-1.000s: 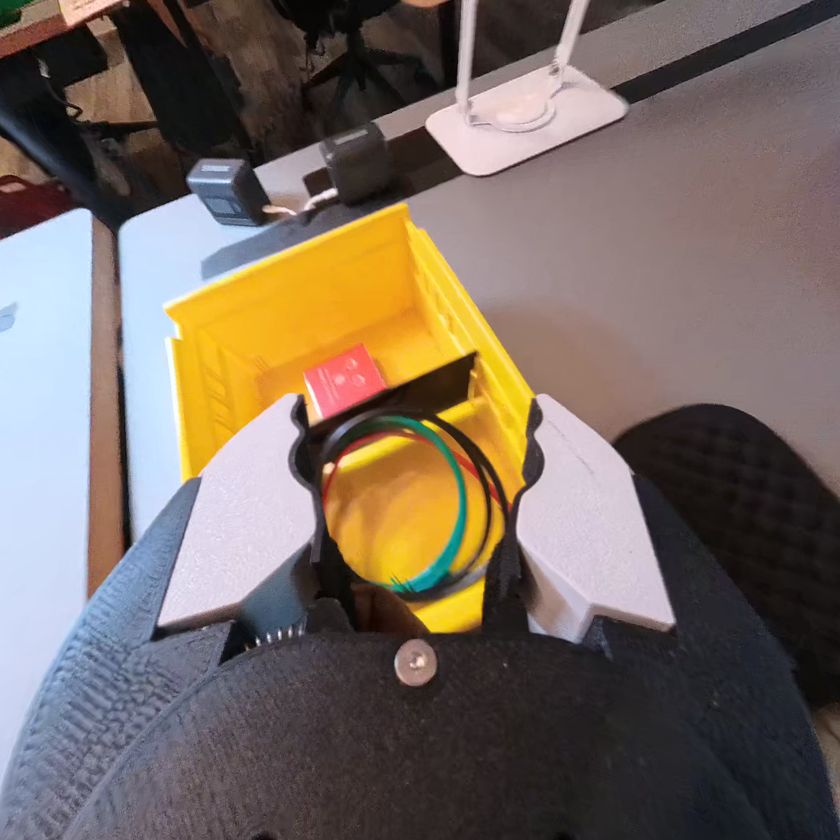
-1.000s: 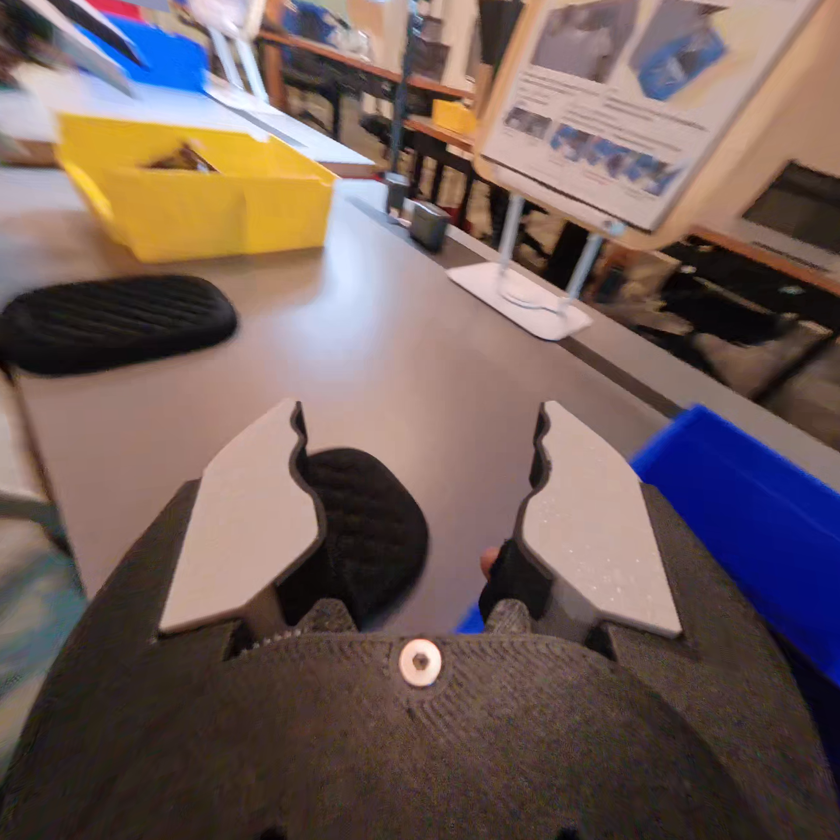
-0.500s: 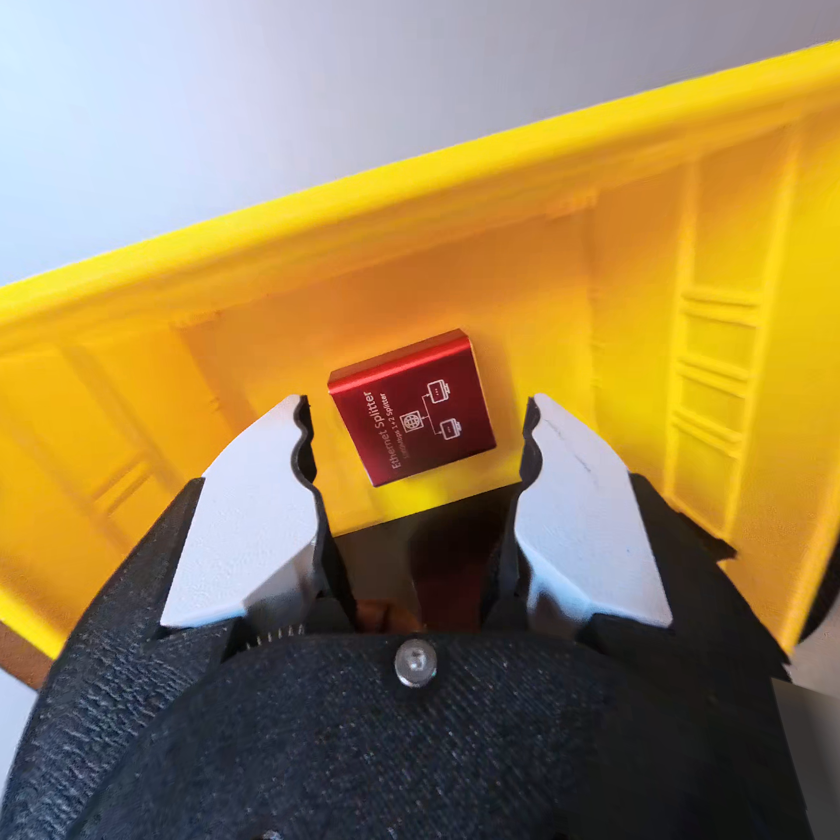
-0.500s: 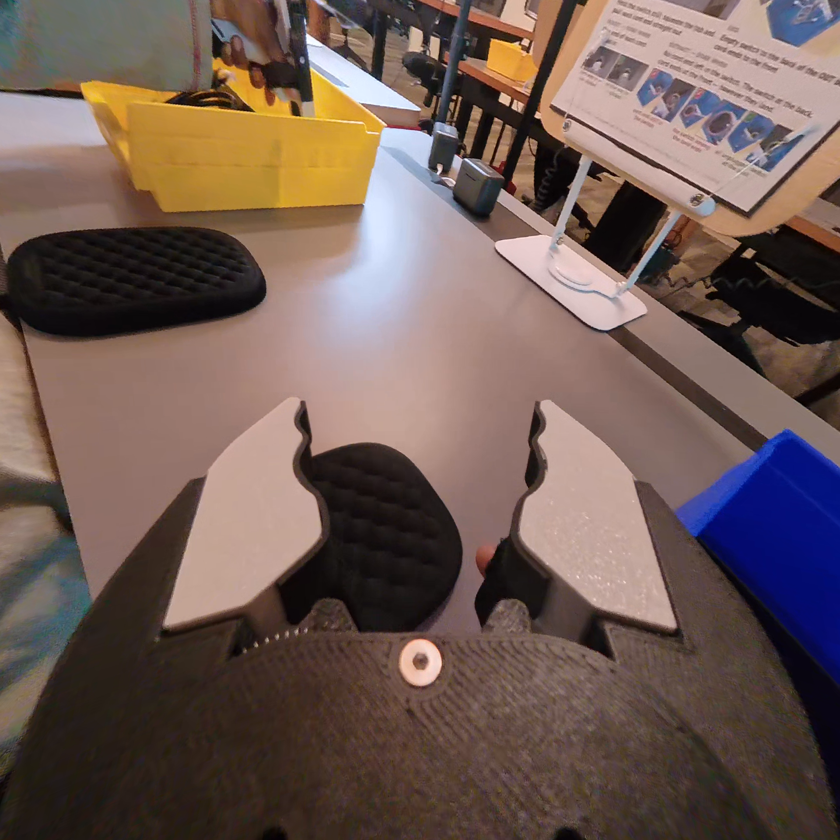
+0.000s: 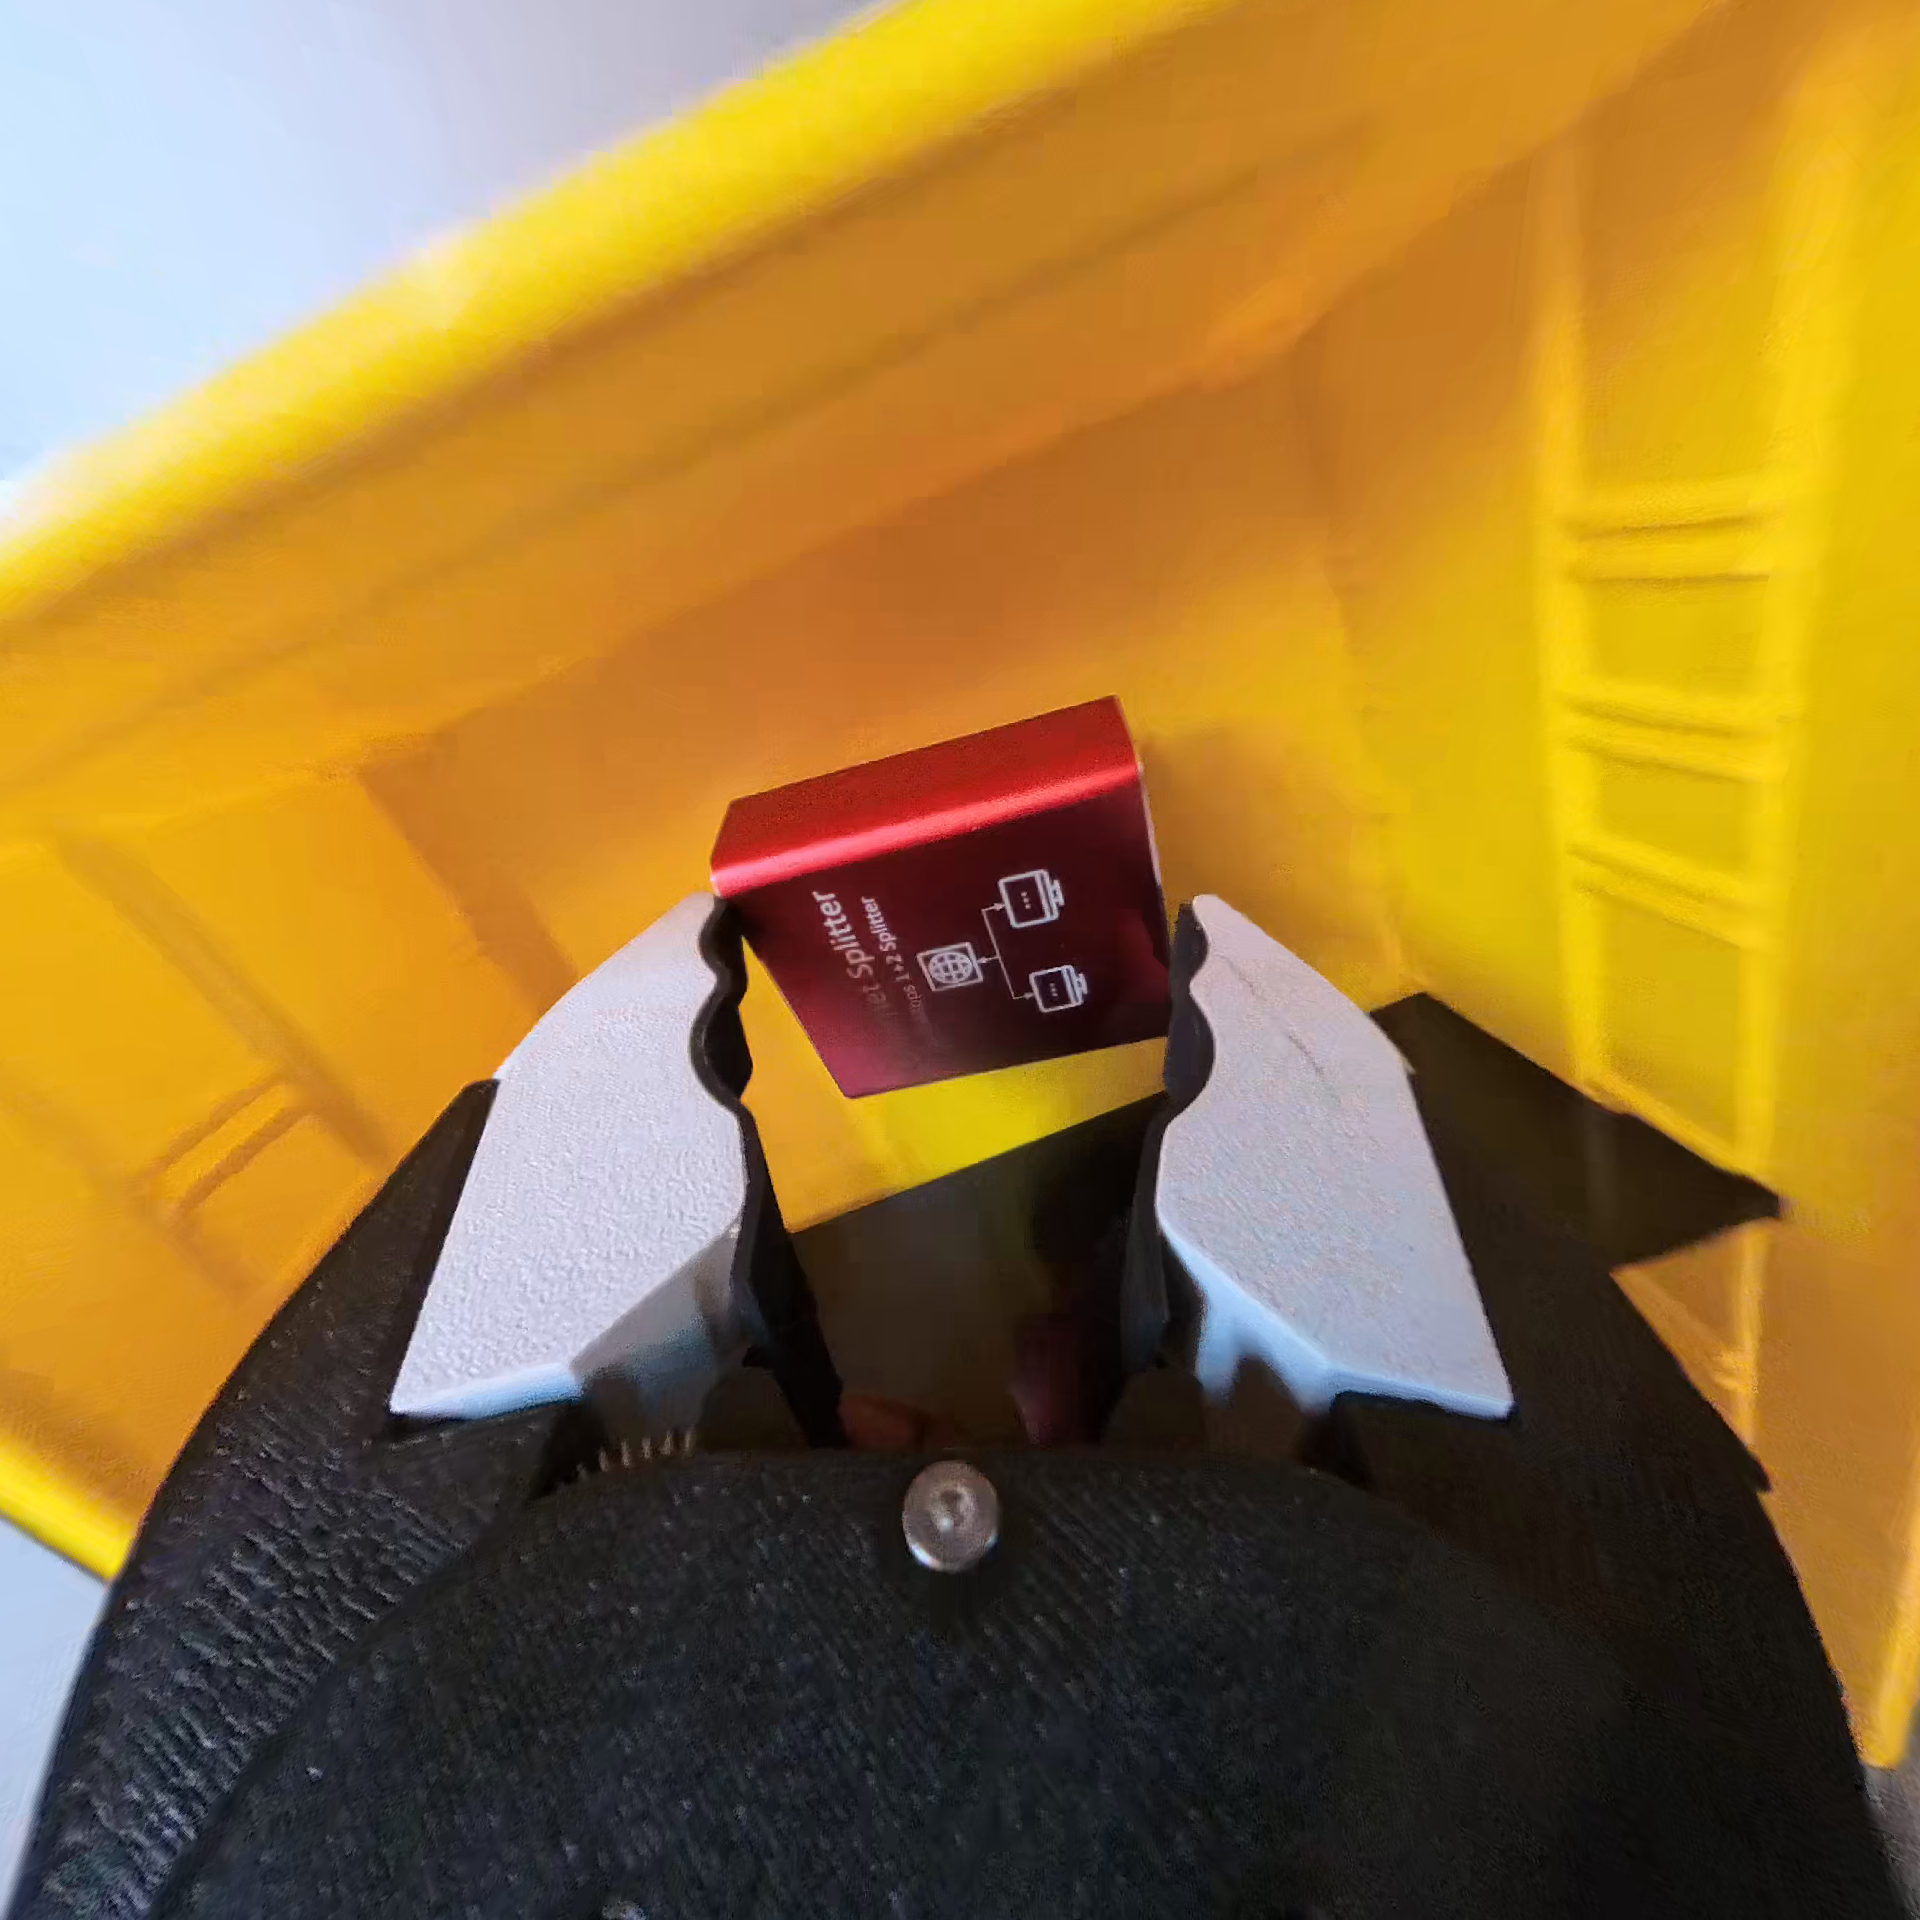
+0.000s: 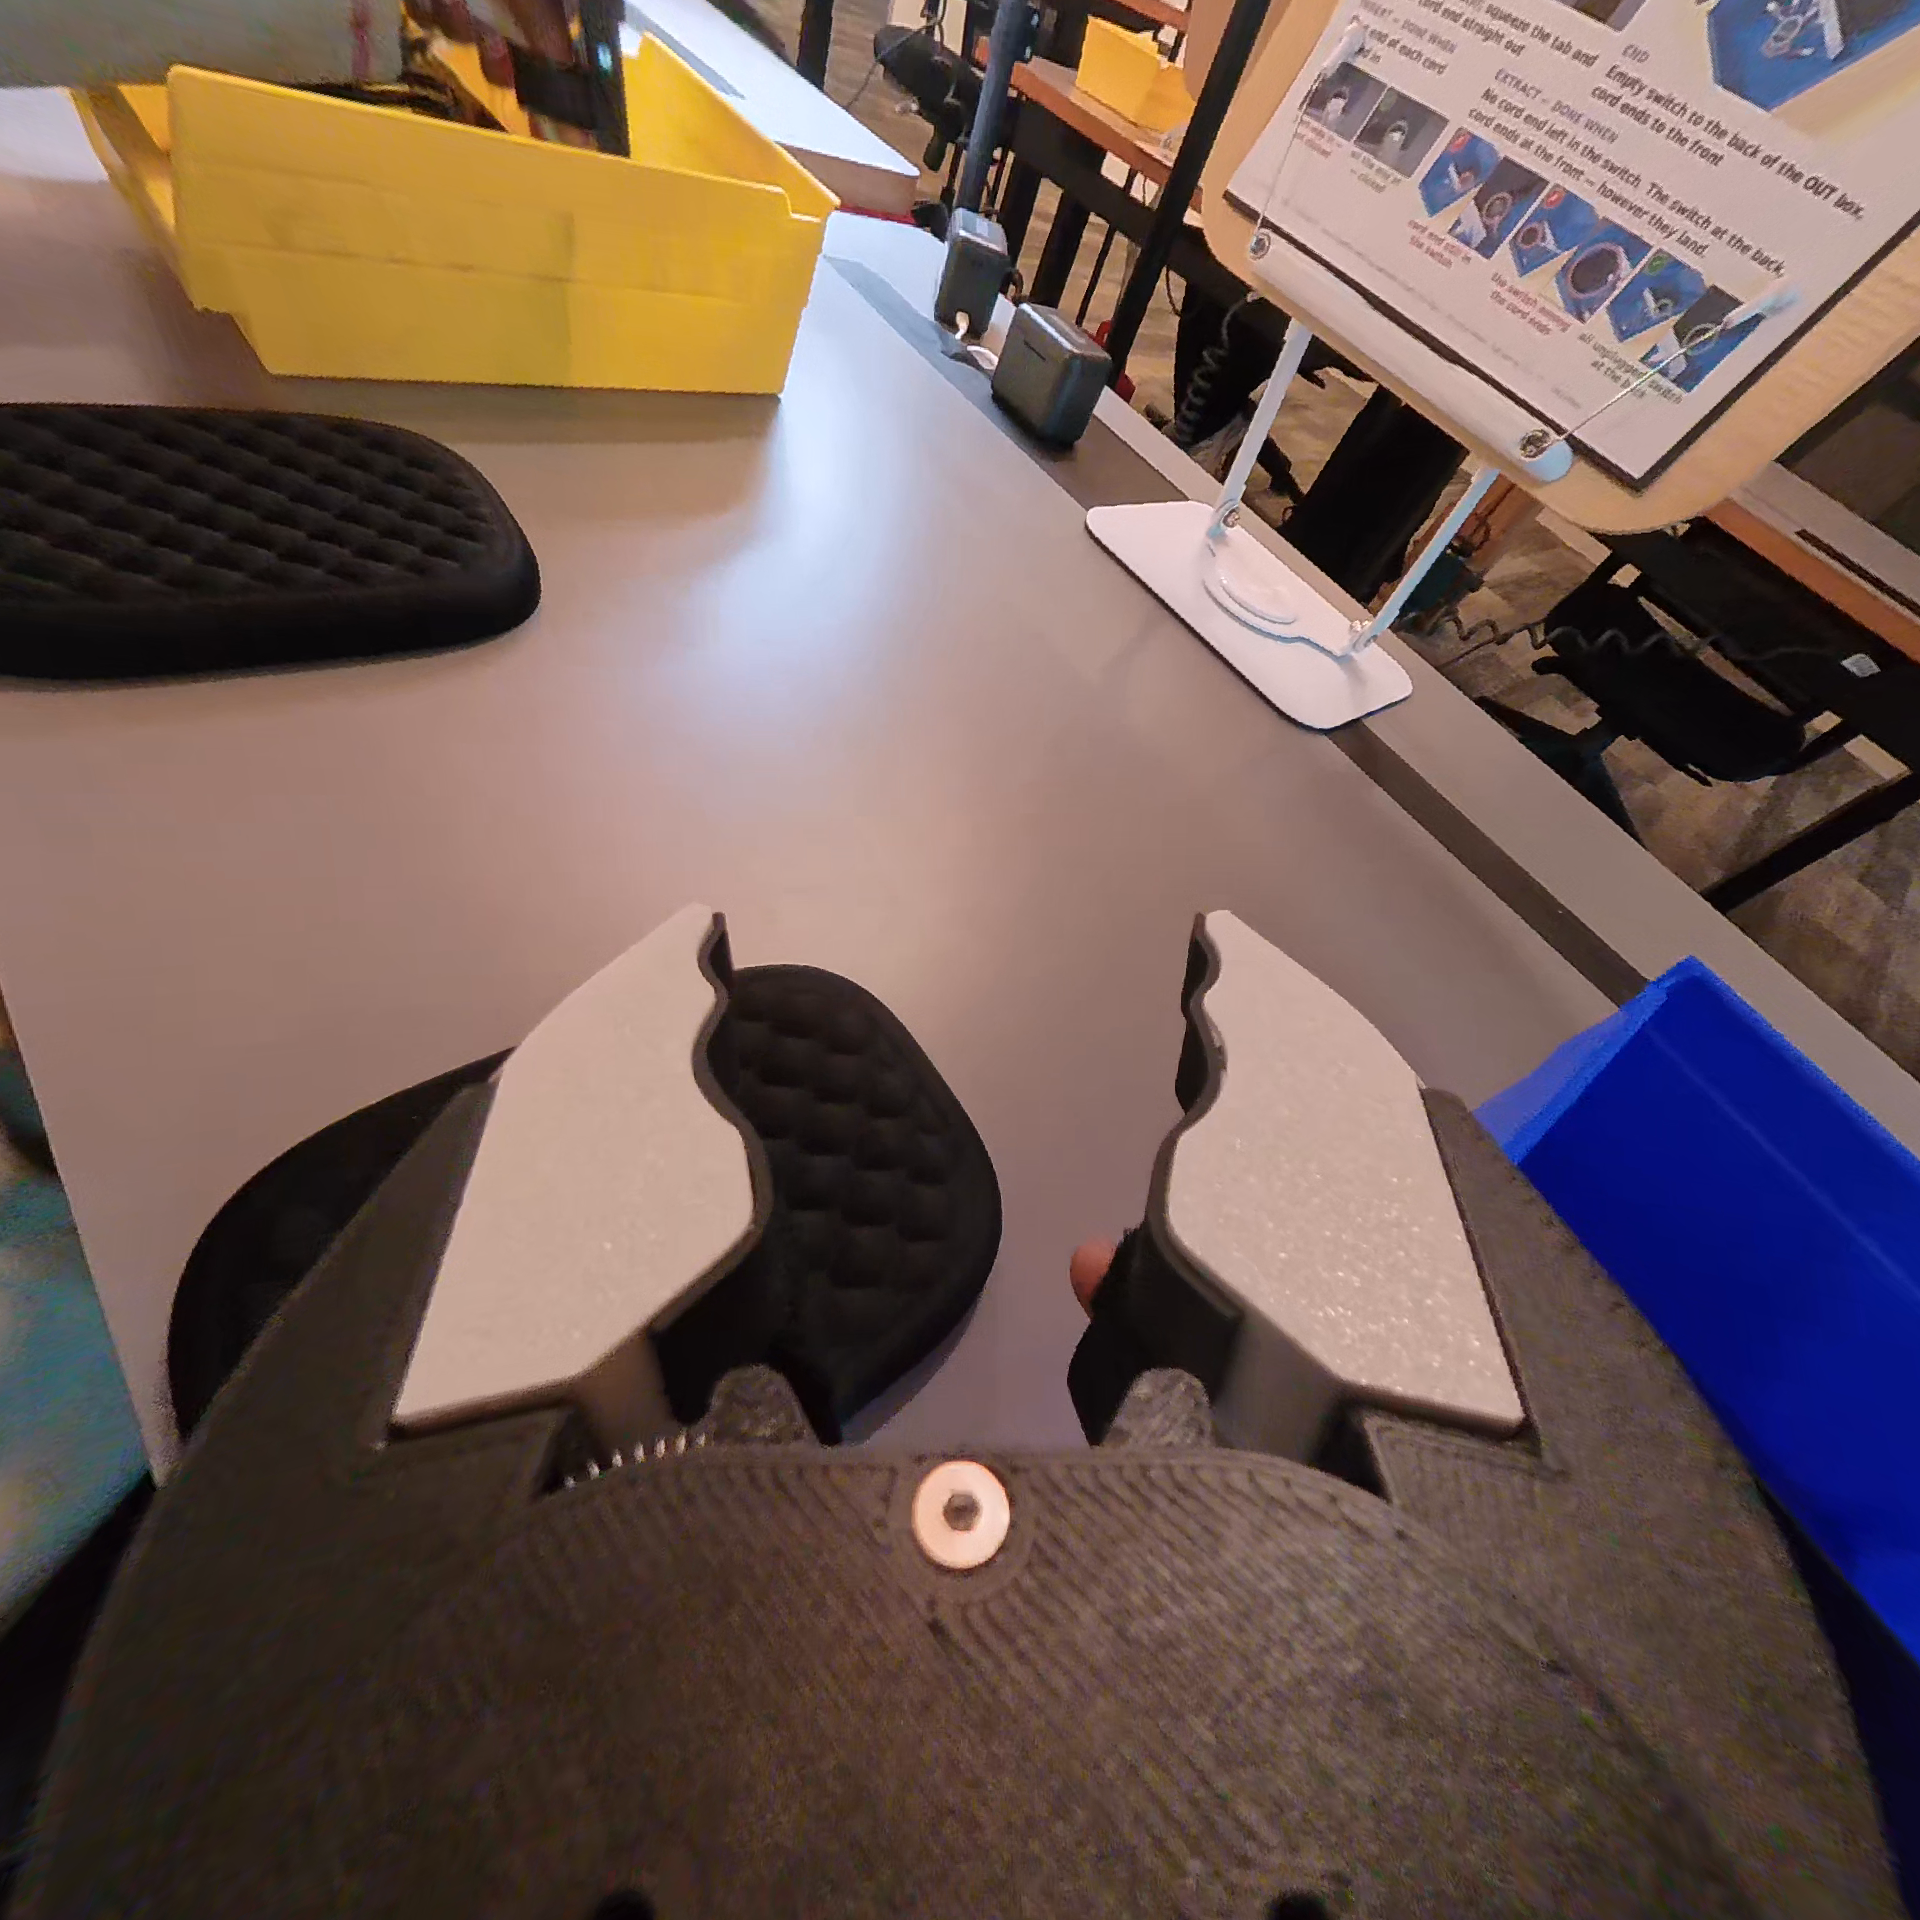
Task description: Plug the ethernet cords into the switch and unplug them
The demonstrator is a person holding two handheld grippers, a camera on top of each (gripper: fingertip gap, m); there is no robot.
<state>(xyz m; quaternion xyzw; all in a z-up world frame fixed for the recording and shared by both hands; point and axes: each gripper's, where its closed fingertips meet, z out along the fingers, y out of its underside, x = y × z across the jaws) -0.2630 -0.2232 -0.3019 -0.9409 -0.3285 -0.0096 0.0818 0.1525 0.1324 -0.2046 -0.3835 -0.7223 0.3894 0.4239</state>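
The red switch (image 5: 966, 914), a small metal box with white markings, sits tilted in the back compartment of the yellow bin (image 5: 727, 468). My left gripper (image 5: 951, 914) is open inside the bin, and its fingertips (image 5: 665, 997) flank the switch's near end closely. The ethernet cords are out of sight. My right gripper (image 6: 956, 925) is open and empty, low over the grey table (image 6: 831, 727) above a small black pad (image 6: 852, 1122). The yellow bin also shows in the right wrist view (image 6: 499, 270), far left.
A large black pad (image 6: 208, 530) lies in front of the yellow bin. A blue bin (image 6: 1714, 1174) stands at the right edge. A sign on a white stand (image 6: 1247, 603) and two small dark boxes (image 6: 1044, 364) sit along the table's far edge. The tips of one gripper are about 55 centimeters away from the tips of the other.
My left gripper moved from above the bin's front compartment, where coiled cords lay, down into the back compartment and up to the switch, which now looks more tilted. The right gripper stayed open and barely moved.
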